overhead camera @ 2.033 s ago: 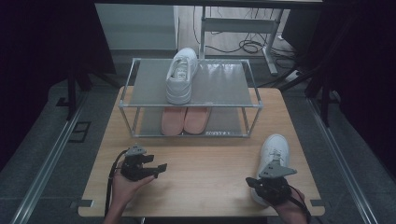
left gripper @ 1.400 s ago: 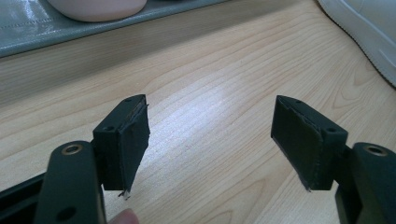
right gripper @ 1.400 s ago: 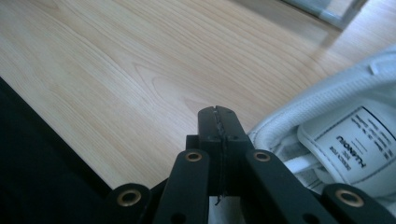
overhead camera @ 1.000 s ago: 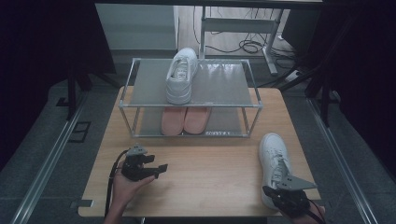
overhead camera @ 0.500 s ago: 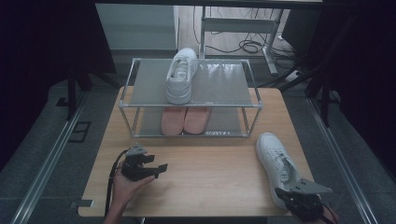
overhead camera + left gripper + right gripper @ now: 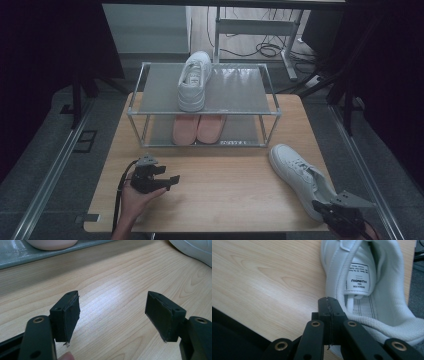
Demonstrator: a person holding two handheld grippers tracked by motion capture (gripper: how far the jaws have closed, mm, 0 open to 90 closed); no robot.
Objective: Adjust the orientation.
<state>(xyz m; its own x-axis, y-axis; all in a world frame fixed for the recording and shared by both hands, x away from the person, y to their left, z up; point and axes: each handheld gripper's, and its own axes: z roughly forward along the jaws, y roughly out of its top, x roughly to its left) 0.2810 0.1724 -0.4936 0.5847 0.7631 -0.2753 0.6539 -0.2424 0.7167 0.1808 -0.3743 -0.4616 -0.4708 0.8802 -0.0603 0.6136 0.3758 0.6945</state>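
A white sneaker lies on the wooden table at the right, toe toward the rack and heel at the near right corner. My right gripper is at that heel. In the right gripper view it is shut, pinching the left rim of the sneaker's collar. My left gripper rests in a hand at the near left, open and holding nothing. In the left gripper view its jaws stand wide apart over bare wood.
A metal two-shelf rack stands at the back of the table. A matching white sneaker is on its top shelf and a pink pair on the lower one. The table edge runs close to my right gripper.
My right gripper has pulled back toward the near right corner, dragging the white sneaker with it and turning its toe to the far left. The left gripper has stayed still.
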